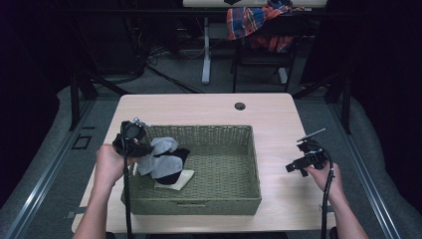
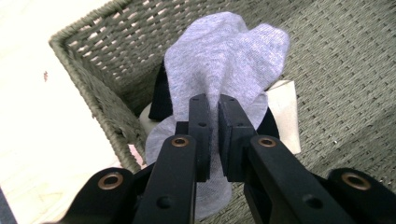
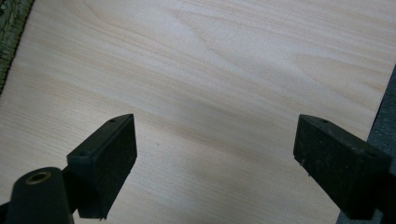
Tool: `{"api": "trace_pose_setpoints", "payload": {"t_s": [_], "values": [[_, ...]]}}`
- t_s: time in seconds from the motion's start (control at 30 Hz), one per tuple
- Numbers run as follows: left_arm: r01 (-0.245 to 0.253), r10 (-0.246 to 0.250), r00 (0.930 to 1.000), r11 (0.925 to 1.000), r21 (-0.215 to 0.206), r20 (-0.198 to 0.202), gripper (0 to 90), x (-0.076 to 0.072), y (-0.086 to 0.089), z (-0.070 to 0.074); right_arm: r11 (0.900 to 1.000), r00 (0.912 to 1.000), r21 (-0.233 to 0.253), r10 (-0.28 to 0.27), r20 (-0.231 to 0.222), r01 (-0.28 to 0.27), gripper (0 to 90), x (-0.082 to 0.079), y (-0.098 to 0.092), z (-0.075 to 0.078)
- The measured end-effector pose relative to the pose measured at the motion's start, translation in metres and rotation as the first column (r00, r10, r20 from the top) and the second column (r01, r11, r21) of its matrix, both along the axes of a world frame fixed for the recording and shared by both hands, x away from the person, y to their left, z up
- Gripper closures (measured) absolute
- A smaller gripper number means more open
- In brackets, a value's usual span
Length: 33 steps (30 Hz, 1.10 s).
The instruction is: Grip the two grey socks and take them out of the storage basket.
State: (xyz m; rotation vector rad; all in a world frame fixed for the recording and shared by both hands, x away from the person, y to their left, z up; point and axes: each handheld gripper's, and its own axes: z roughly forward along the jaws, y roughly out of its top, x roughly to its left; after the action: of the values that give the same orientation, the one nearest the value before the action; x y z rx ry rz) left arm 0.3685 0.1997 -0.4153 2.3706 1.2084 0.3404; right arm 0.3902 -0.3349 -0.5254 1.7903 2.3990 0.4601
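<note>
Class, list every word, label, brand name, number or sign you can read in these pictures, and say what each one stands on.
None: no readable text on the grey sock in the left gripper, the woven basket, the table, the right gripper or the plaid cloth behind.

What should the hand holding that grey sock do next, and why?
Probably lift the left gripper straight up a little. Its jaws are shut on the light grey knit sock, which hangs over a black garment and a cream cloth inside the green woven basket. Rising first should free the sock from the pile and clear the basket's wall.
</note>
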Motion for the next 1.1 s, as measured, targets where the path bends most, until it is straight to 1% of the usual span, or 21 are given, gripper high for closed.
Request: {"api": "trace_pose_setpoints", "payload": {"t_s": [0.03, 0.07, 0.13, 0.2, 0.27, 0.33, 0.4, 0.47, 0.5, 0.6, 0.63, 0.7, 0.73, 0.83, 0.87, 0.9, 0.93, 0.97, 1.03, 1.07, 1.1], "values": [[0.002, -0.002, 0.9999, 1.0000, -0.002, 0.012, 85.1, -0.002, 0.001, 0.005, 1.000, 1.0000, -0.001, -0.001, -0.002, 0.001, 13.1, 0.000, 0.000, 0.000], [0.002, -0.002, 0.9999, 1.0000, -0.002, 0.012, 85.1, -0.002, 0.001, 0.005, 1.000, 1.0000, 0.000, -0.002, -0.001, 0.002, 13.1, 0.000, 0.000, 0.000], [-0.004, 0.005, 0.9994, 1.0000, -0.007, 0.033, 85.1, -0.004, 0.003, 0.011, 1.000, 1.0000, 0.000, 0.000, -0.005, 0.000, 13.1, 0.000, -0.001, 0.000], [-0.008, 0.008, 0.9993, 0.9999, -0.010, 0.038, 85.0, -0.005, 0.004, 0.012, 1.000, 1.0000, 0.001, -0.003, -0.001, 0.003, 13.1, 0.000, 0.000, 0.000], [-0.033, 0.034, 0.9981, 0.9994, -0.011, 0.052, 85.0, -0.006, 0.011, 0.016, 1.000, 1.0000, -0.001, 0.000, 0.001, 0.000, 13.1, 0.000, 0.000, 0.000], [-0.040, 0.041, 0.9978, 0.9991, -0.014, 0.052, 85.0, -0.007, 0.014, 0.017, 1.000, 1.0000, 0.000, 0.000, 0.002, 0.000, 13.1, 0.000, 0.000, 0.000], [-0.061, 0.063, 0.9960, 0.9978, -0.024, 0.064, 85.0, -0.008, 0.021, 0.019, 1.000, 1.0000, 0.000, 0.000, 0.002, 0.000, 13.1, 0.000, 0.000, 0.000], [-0.087, 0.090, 0.9925, 0.9954, -0.041, 0.082, 85.0, -0.010, 0.030, 0.025, 1.000, 1.0000, 0.001, 0.000, 0.001, 0.000, 13.1, 0.000, 0.000, 0.000], [-0.087, 0.090, 0.9925, 0.9954, -0.041, 0.082, 85.0, -0.010, 0.030, 0.025, 1.000, 1.0000, 0.001, 0.000, 0.001, 0.000, 13.1, 0.000, 0.000, 0.000], [-0.110, 0.115, 0.9884, 0.9926, -0.050, 0.099, 85.1, -0.013, 0.039, 0.030, 1.000, 1.0000, -0.001, 0.000, -0.001, 0.000, 13.1, 0.000, 0.000, 0.000], [-0.120, 0.125, 0.9864, 0.9912, -0.056, 0.106, 85.1, -0.013, 0.043, 0.030, 1.000, 1.0000, 0.001, -0.002, 0.000, 0.002, 13.1, 0.000, 0.001, 0.000], [-0.146, 0.153, 0.9826, 0.9867, -0.070, 0.105, 85.0, -0.014, 0.053, 0.031, 1.000, 1.0000, -0.001, 0.004, -0.002, -0.004, 13.1, 0.000, 0.000, 0.000], [-0.146, 0.153, 0.9826, 0.9867, -0.070, 0.105, 85.1, -0.014, 0.053, 0.031, 1.000, 1.0000, -0.001, 0.004, -0.002, -0.004, 13.1, 0.000, 0.000, 0.000], [-0.165, 0.172, 0.9804, 0.9830, -0.081, 0.096, 85.1, -0.014, 0.064, 0.030, 1.000, 1.0000, -0.001, 0.004, -0.004, -0.004, 13.1, 0.000, 0.001, 0.000], [-0.175, 0.182, 0.9784, 0.9813, -0.081, 0.098, 85.0, -0.014, 0.067, 0.030, 1.000, 1.0000, -0.003, 0.006, -0.005, -0.006, 13.1, 0.000, 0.001, 0.000], [-0.196, 0.204, 0.9742, 0.9763, -0.092, 0.096, 85.0, -0.015, 0.075, 0.029, 1.000, 1.0000, -0.011, 0.007, -0.005, -0.007, 13.0, 0.000, 0.001, 0.000], [-0.196, 0.204, 0.9742, 0.9763, -0.092, 0.096, 85.0, -0.015, 0.075, 0.029, 1.000, 1.0000, -0.011, 0.007, -0.005, -0.007, 13.0, 0.000, 0.001, 0.000], [-0.204, 0.213, 0.9724, 0.9744, -0.095, 0.096, 85.0, -0.015, 0.079, 0.029, 1.000, 0.9999, -0.011, 0.009, -0.006, -0.009, 13.0, 0.000, 0.001, 0.000], [-0.227, 0.237, 0.9662, 0.9689, -0.099, 0.102, 85.0, -0.016, 0.086, 0.030, 1.000, 0.9999, -0.008, 0.011, -0.007, -0.011, 13.0, 0.000, 0.001, 0.000], [-0.248, 0.259, 0.9597, 0.9631, -0.104, 0.109, 85.0, -0.018, 0.093, 0.030, 1.000, 0.9999, -0.007, 0.011, -0.007, -0.011, 13.0, 0.000, 0.001, 0.000], [-0.258, 0.269, 0.9573, 0.9603, -0.106, 0.106, 85.0, -0.018, 0.096, 0.030, 1.000, 0.9999, -0.007, 0.011, -0.007, -0.011, 13.0, 0.000, 0.001, 0.000]]}}
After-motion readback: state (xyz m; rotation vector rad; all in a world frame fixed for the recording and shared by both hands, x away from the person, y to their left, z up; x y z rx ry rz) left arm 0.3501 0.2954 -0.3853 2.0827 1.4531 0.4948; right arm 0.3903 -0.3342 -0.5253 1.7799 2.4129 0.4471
